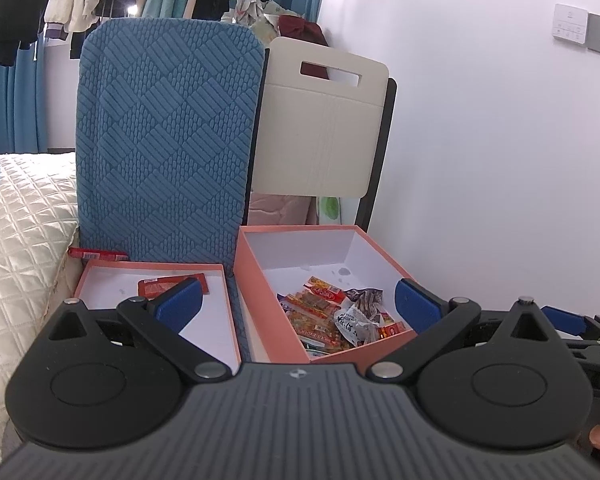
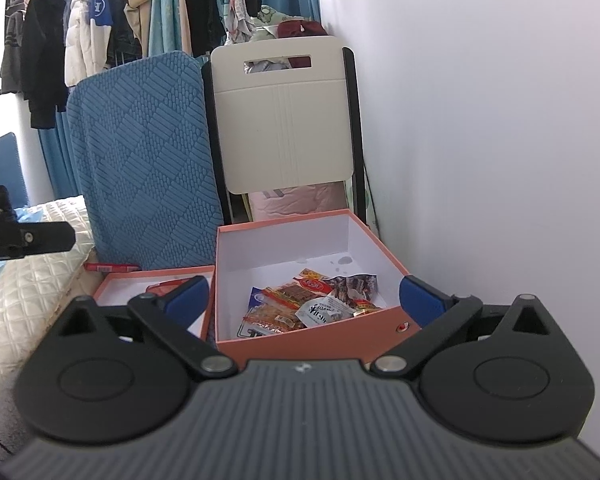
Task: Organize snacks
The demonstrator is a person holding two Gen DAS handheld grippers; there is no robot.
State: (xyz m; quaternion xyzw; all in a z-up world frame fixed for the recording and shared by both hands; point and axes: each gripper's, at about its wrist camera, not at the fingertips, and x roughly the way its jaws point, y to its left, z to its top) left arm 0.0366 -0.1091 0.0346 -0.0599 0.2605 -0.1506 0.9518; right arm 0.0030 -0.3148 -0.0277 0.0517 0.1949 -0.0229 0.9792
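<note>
An open pink box [image 1: 256, 280] [image 2: 300, 340] with white inside walls holds a pile of snack packets [image 1: 328, 312] [image 2: 296, 304]. To its left lies the box's shallow pink lid [image 1: 112, 270] [image 2: 120, 280], with a red packet [image 1: 156, 286] [image 2: 158, 287] in it. Another red packet [image 1: 98, 255] [image 2: 112, 267] lies behind the lid. My left gripper [image 1: 298, 304] is open in front of the box, its blue pads wide apart and holding nothing. My right gripper [image 2: 304, 298] is open too, near the box's front wall, with no packet in it.
A blue quilted cushion [image 1: 164, 140] and a folded white chair [image 1: 324, 128] stand upright behind the box. A white wall [image 1: 500, 160] runs close on the right. A quilted cream bed [image 1: 20, 240] lies to the left. Clothes hang on a rail at the back.
</note>
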